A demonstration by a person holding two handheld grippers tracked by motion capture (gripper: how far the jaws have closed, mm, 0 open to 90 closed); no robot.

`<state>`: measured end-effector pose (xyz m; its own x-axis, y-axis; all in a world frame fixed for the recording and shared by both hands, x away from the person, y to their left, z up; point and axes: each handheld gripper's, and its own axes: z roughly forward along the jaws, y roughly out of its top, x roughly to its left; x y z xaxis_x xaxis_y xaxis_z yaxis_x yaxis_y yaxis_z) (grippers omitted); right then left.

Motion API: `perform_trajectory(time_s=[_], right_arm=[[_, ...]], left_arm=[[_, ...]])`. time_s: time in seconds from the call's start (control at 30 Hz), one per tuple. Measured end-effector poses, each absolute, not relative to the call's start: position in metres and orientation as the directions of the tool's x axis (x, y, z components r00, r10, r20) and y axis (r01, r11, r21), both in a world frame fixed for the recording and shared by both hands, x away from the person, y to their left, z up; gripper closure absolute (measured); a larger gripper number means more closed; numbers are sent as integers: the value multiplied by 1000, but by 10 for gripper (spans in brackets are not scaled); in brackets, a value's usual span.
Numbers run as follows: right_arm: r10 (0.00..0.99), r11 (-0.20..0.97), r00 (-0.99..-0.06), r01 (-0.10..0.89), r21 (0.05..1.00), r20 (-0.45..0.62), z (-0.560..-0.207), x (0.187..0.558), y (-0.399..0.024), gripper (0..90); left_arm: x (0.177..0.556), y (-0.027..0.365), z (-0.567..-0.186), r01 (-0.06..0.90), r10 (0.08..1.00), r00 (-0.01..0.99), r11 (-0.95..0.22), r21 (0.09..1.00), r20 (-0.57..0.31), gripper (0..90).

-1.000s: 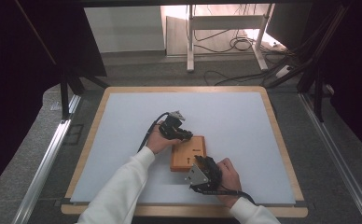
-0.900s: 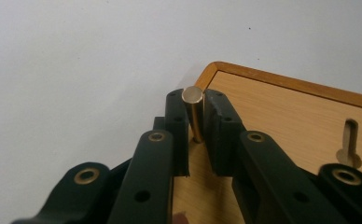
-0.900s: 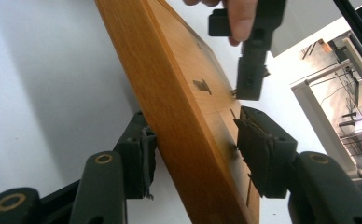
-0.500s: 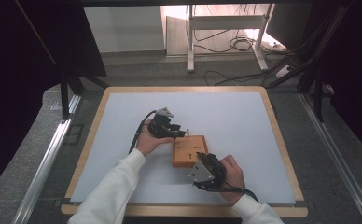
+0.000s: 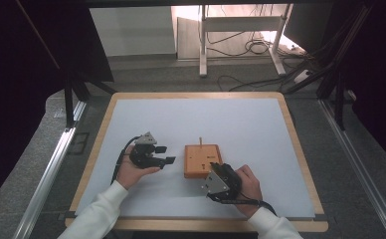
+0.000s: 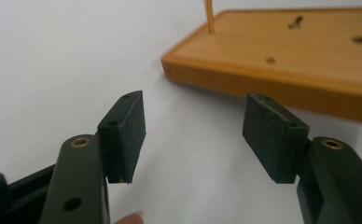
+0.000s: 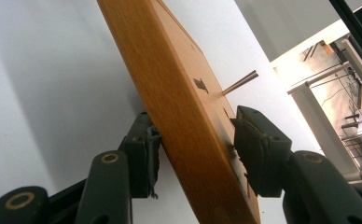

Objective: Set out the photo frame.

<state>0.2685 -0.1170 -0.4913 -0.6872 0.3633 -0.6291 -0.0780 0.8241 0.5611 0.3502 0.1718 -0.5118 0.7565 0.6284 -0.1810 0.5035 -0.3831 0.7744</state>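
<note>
A flat orange wooden board (image 5: 201,160) lies on the white mat, with a thin peg (image 5: 200,141) standing at its far edge. My left gripper (image 5: 167,154) is held just left of the board, open and holding nothing, its jaws pointing at the board's side. In the left gripper view the gripper (image 6: 195,107) stays short of the board (image 6: 281,51) and the peg (image 6: 209,16). At the board's near edge, my right gripper (image 5: 217,177) has one jaw under the board (image 7: 188,112) and one on its top face, and the gripper (image 7: 195,119) is shut on it.
The white mat (image 5: 260,124) sits in a wooden frame (image 5: 295,144), with bare space behind and to the right of the board. Metal rails (image 5: 51,164) run along both table sides. Cables and a stand (image 5: 241,45) are on the floor beyond.
My left gripper has drawn back leftward from over the board to the mat beside it. The right gripper and the board have barely moved.
</note>
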Motion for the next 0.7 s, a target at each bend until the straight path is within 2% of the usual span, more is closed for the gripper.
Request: perform_trajectory(time_s=[0.33,0.7], right_arm=[[361,823,-688,-82,562,-629,-491,269,-117,514],[362,822,-700,-72,565,-615,-483,274,-117,528]], left_arm=[[322,176,-524,504,632,761,-435,746,-145,364],[323,178,-531,521,644,752,-444,729,-144,345]])
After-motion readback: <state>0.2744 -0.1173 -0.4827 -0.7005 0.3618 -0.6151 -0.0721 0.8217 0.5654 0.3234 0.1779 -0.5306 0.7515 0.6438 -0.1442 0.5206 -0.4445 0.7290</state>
